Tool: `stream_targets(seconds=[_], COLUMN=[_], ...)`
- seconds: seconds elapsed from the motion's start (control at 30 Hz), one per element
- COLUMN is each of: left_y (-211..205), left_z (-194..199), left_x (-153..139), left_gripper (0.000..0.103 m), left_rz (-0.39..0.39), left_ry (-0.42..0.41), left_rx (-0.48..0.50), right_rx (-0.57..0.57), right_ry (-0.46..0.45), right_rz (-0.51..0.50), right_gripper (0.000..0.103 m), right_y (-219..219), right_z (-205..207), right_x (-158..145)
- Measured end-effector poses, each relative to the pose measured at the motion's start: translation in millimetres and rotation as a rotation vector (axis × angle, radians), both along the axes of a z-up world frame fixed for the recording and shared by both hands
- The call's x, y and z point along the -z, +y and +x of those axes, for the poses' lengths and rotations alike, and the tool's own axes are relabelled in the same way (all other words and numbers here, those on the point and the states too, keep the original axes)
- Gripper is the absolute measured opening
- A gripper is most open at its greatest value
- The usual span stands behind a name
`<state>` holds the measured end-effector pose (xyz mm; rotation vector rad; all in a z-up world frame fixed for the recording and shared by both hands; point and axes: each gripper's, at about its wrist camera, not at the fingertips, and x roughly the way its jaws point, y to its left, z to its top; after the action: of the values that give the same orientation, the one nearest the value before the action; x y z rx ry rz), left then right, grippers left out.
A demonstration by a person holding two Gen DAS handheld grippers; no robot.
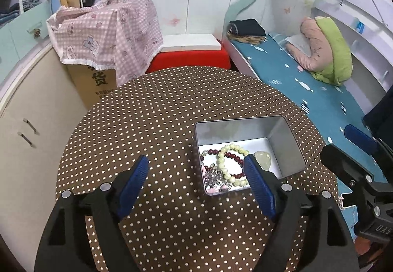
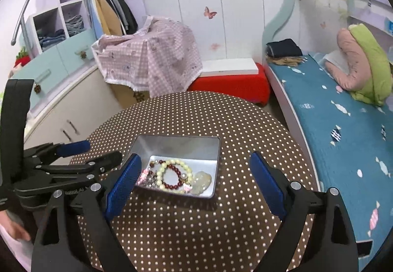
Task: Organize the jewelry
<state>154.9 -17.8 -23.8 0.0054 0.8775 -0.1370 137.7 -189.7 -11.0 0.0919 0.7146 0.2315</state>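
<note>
Bedroom furniture stands around a round bench (image 1: 172,112) with a brown dotted cloth, and a bed (image 1: 307,80) lies to the right. Just ahead of the left gripper (image 1: 196,181), partly behind its right finger, sits an open metal tin (image 1: 282,134). Inside it lie a pale bead bracelet (image 1: 227,166), a dark red bracelet (image 2: 172,178) and a pale stone (image 2: 202,179). Both the left gripper and the right gripper (image 2: 194,181) stand wide open and hold nothing. I judge the bracelets light, floppy and slippery — best pinched across the bead string. The cardboard box (image 1: 95,85) beyond the bench shows Chinese print — only "货" is readable.
</note>
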Motion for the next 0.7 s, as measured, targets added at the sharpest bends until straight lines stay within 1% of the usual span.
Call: stream_targets(seconds=[0.13, 0.2, 0.3, 0.43, 0.57, 0.7], left_y=[-1.1, -1.3, -0.8, -1.2, -1.7, 0.4], left_z=[-17.3, -25.6, -38.4, -52.8, -68.1, -80.0], left_x=[-8.9, -13.2, -19.0, -26.5, -34.7, -40.2], left_gripper=[0.079, 0.082, 0.084, 0.085, 0.086, 0.088], left_rz=[-0.001, 0.002, 0.007, -0.002, 0.014, 0.014], left_ry=[-0.025, -0.041, -0.062, -0.076, -0.113, -0.126], left_rx=[-0.001, -0.003, -0.008, 0.007, -0.007, -0.014], right_rx=[0.025, 0.039, 0.049, 0.060, 0.067, 0.076], right_ry=[-0.005, -0.007, -0.016, -0.043, -0.071, -0.099], right_rz=[-0.004, -0.014, -0.023, -0.038, -0.033, -0.047], right_gripper=[0.087, 0.087, 0.087, 0.087, 0.088, 0.089], right_y=[-0.1, 0.4, 2.7, 4.8, 5.0, 6.0], right_z=[-15.5, -23.3, -34.8, -51.0, -64.8, -79.9], right_x=[-3.5, -6.0, -10.6, -15.5, -24.0, -32.2])
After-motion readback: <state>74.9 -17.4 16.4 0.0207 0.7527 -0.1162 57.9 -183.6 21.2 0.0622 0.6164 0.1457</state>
